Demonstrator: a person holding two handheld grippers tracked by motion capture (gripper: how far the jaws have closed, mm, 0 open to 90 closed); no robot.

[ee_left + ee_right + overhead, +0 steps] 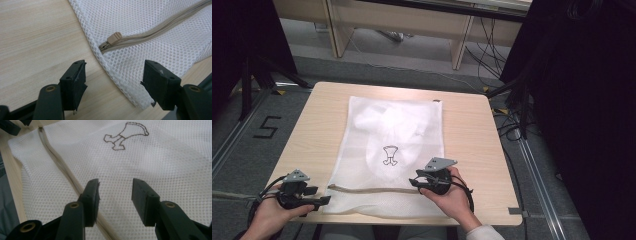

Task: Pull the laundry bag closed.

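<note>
Your left gripper (113, 86), jaws spread, closes in on the beige zipper pull (114, 38) at the mesh laundry bag's (392, 150) near-left corner; your right gripper (114, 197), also released, hovers over the zipper (58, 165). Next: pinch that pull squarely.

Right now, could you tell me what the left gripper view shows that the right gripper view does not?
Left gripper view alone: the beige zipper pull at the zipper's end, near the mesh laundry bag's corner, with the open left gripper just short of it. Right gripper view alone: the brown outline emblem on the bag, beyond the open right gripper. Both: white mesh, the closed beige zipper and the wooden table.
</note>
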